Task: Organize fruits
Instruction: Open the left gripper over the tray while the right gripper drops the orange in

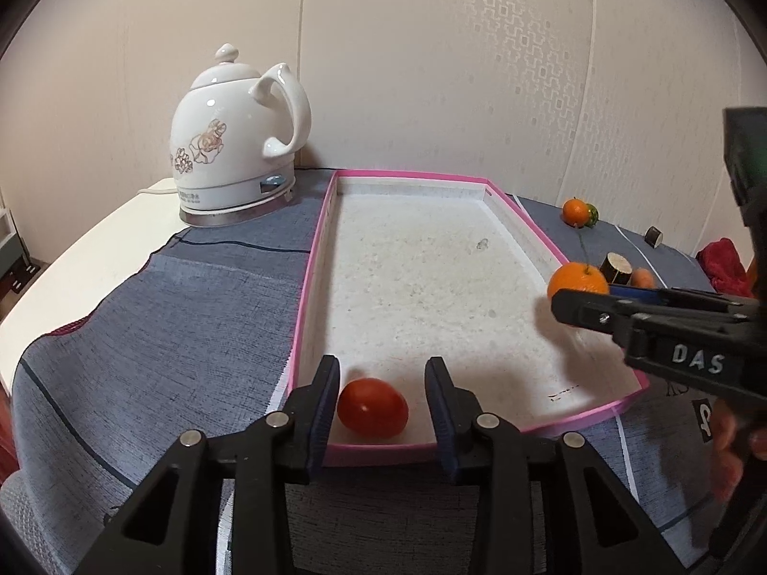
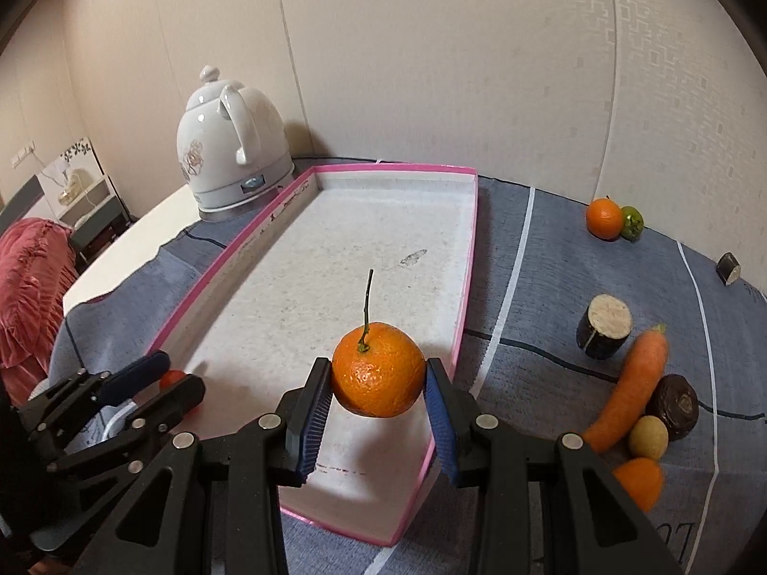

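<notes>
A pink-rimmed white tray (image 1: 316, 258) (image 2: 467, 258) lies on the grey cloth. A red tomato (image 1: 372, 407) rests inside its near left corner, between the fingers of my open left gripper (image 1: 382, 400), touching the left pad. In the right wrist view the left gripper (image 2: 158, 385) shows at the tray's near left with the tomato (image 2: 171, 377) peeking out. My right gripper (image 2: 378, 400) is shut on a stemmed mandarin (image 2: 378, 376) and holds it above the tray's near right part. From the left wrist view that mandarin (image 1: 577, 280) sits at the right gripper's (image 1: 580, 304) tips.
A white kettle (image 1: 230, 153) (image 2: 235, 153) stands behind the tray's left corner. On the cloth to the right lie an orange (image 2: 605, 218), a green fruit (image 2: 633, 223), a cut dark cylinder (image 2: 605, 333), a carrot (image 2: 633, 383), a dark round piece (image 2: 678, 405), a yellow fruit (image 2: 648, 437) and another orange (image 2: 640, 481).
</notes>
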The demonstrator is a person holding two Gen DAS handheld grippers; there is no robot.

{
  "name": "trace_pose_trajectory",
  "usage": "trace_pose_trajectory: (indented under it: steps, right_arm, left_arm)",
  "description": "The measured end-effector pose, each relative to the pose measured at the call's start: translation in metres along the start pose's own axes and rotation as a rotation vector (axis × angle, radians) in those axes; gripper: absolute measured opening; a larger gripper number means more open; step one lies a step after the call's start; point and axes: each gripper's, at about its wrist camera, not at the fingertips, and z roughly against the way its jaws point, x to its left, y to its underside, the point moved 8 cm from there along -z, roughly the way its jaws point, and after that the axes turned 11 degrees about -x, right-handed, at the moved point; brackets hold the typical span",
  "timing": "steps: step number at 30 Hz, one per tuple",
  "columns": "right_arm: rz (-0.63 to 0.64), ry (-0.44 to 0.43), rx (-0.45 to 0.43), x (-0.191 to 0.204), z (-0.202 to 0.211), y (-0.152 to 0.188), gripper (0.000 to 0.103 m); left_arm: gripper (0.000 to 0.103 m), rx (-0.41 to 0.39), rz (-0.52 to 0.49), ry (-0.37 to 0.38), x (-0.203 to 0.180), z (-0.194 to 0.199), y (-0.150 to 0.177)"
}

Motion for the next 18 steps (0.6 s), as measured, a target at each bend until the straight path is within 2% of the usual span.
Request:
trace_pose_trajectory:
  steps: [8, 12, 16, 18]
  right_arm:
    - [0.058, 0.023, 0.031, 0.0, -0.02, -0.006, 0.039]
    - [0.086, 0.052, 0.026, -0.003, -0.027, -0.013, 0.039]
    - [0.12, 0.09, 0.003, -0.007, -0.033, -0.022, 0.04]
    - [0.105, 0.098, 0.001, -0.009, -0.035, -0.026, 0.04]
  left_arm:
    - [0.04, -0.004, 0.018, 0.007, 0.0, 0.001, -0.001]
    - [0.051, -0.016, 0.02, 0.014, -0.001, 0.003, -0.002]
    - [0.052, -0.016, 0.022, 0.013, -0.002, 0.002, -0.003]
    - [0.055, -0.02, 0.027, 0.011, -0.001, 0.002, -0.004]
